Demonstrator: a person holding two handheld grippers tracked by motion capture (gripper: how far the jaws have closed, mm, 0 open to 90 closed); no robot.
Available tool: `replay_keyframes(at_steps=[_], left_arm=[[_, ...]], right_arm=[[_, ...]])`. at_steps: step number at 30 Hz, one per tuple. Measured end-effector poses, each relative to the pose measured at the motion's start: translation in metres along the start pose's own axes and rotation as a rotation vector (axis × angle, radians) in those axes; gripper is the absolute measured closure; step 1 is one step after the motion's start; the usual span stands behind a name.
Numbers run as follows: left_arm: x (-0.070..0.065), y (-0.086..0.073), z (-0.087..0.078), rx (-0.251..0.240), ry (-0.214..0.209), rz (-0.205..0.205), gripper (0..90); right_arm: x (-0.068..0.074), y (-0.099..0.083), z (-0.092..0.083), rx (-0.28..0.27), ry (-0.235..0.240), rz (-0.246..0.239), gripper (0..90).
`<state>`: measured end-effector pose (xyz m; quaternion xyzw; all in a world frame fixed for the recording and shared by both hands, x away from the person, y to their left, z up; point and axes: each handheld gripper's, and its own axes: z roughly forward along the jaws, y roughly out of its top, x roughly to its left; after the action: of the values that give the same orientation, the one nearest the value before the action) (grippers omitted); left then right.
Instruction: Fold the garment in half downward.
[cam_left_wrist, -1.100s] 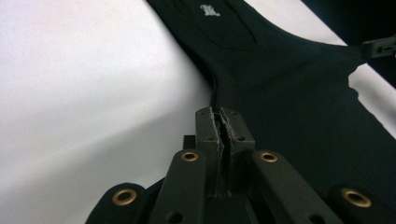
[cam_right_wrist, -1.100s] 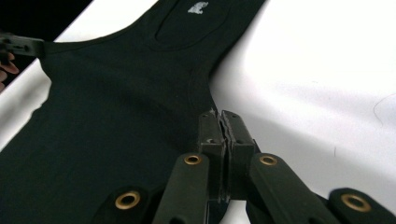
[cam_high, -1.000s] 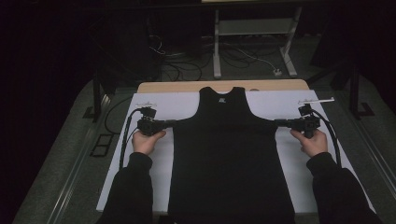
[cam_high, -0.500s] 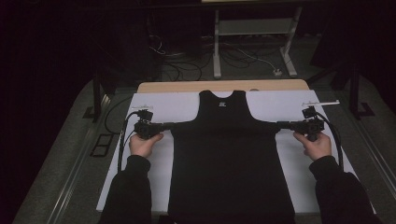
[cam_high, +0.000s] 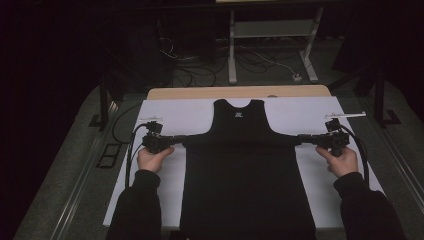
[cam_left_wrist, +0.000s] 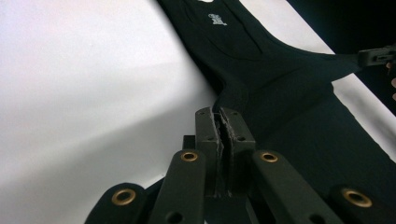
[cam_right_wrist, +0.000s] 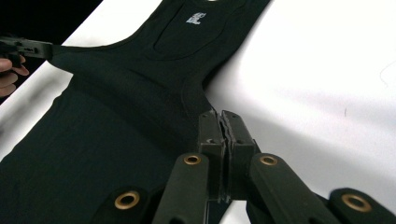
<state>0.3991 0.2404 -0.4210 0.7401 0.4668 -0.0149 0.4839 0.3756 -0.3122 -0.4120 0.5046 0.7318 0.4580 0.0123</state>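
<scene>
A black sleeveless top (cam_high: 245, 170) lies flat on a white sheet (cam_high: 170, 115), neck away from me, with a small white label print (cam_left_wrist: 215, 19) at its collar. My left gripper (cam_high: 181, 140) is shut on the top's left side edge just below the armhole, and its jaws pinch a fold of the black cloth (cam_left_wrist: 219, 114). My right gripper (cam_high: 299, 140) is shut on the opposite side edge (cam_right_wrist: 220, 116). The cloth is drawn taut between the two into side points. A hand holds each gripper from below.
The sheet covers a wooden table (cam_high: 240, 92) whose far edge shows. A thin white bar (cam_high: 345, 115) lies at the sheet's far right. Beyond the table are floor cables (cam_high: 200, 70) and a desk frame's legs (cam_high: 232, 50). Bare sheet flanks the top.
Both hands have drifted slightly outward and toward me, pulling the top's sides a little wider. Both grips stay the same.
</scene>
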Motion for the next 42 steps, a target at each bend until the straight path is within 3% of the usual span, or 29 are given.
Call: replay_keyframes(at_steps=[12,15,25,35,42], left_arm=[[-0.010,-0.016,-0.009,0.027,-0.021,-0.017,84.9],[-0.012,-0.018,-0.010,0.032,-0.033,-0.041,84.8],[-0.018,-0.027,-0.013,0.066,-0.040,-0.040,84.8],[-0.024,-0.034,-0.013,0.117,-0.044,-0.032,84.8],[-0.023,-0.039,-0.015,0.131,-0.053,-0.048,84.8]], right_arm=[[0.007,-0.011,-0.007,0.016,0.000,0.003,86.3],[0.008,-0.013,-0.008,0.019,0.001,0.000,86.3],[0.010,-0.021,-0.012,0.034,0.010,0.015,86.1],[0.015,-0.029,-0.011,0.106,0.018,0.022,86.1],[0.017,-0.036,-0.014,0.124,0.014,0.027,86.1]])
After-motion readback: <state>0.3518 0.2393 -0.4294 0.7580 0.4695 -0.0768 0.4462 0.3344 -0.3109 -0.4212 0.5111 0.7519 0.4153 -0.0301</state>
